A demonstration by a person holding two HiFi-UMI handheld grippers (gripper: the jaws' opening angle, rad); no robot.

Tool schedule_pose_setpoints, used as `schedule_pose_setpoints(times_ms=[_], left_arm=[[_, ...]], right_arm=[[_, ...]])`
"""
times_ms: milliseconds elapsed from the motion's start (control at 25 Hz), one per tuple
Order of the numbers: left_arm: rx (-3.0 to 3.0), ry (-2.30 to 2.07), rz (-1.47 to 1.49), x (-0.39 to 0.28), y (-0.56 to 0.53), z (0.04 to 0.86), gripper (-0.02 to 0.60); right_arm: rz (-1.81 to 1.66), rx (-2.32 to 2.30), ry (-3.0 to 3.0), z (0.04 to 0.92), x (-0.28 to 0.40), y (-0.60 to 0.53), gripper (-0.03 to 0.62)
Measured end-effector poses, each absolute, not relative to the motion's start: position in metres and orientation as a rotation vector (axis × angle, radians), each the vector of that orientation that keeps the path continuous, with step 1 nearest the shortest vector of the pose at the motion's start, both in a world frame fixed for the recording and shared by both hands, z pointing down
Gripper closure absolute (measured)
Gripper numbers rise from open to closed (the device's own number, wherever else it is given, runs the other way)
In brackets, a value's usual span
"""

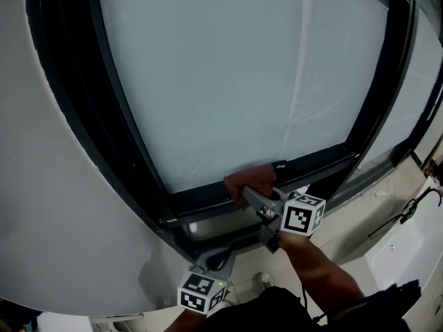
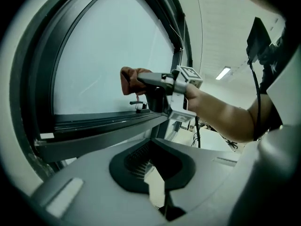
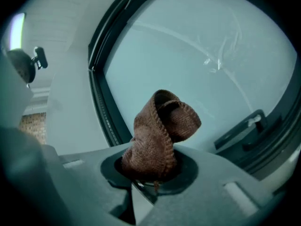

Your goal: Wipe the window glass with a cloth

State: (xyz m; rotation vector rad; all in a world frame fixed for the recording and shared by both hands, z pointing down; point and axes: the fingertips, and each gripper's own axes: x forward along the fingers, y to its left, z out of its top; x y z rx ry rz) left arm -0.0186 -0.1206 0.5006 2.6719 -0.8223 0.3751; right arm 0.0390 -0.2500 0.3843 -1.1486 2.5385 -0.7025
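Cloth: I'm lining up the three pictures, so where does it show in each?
Head view: cloth low centre, at the bottom edge of the glass, held by the right gripper.
Left gripper view: cloth left of centre, against the glass.
Right gripper view: cloth centre, clamped in the tongs.
Shared landmark: the dark window frame.

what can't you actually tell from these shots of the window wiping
- Whether the cloth touches the glass: the cloth itself covers the contact spot in head and right gripper views.
- Tips of the right gripper: buried in the cloth, right gripper view.
- Top of the window frame: cut off by the head view's upper edge.
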Motion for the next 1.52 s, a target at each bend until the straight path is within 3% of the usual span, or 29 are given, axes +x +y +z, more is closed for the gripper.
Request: schedule_pose_setpoints(times_ms=[400, 1040, 1520], left_arm=[[2.623, -0.781, 0.402, 0.004, -0.054, 0.523, 0.565], [2.533, -1.030, 0.246, 0.139, 0.092, 0.499, 0.565], [2.488, -1.051, 0.350, 0.163, 0.154, 0.507, 0.565]], right_arm=[[-0.603, -1.213, 2.708, 0.440, 0.081, -0.126, 0.523], [-0.377, -1.200, 2.914, 0.475, 0.245, 0.108, 0.523], [-0.377, -1.209, 2.853, 0.466, 0.280, 0.156, 0.523]])
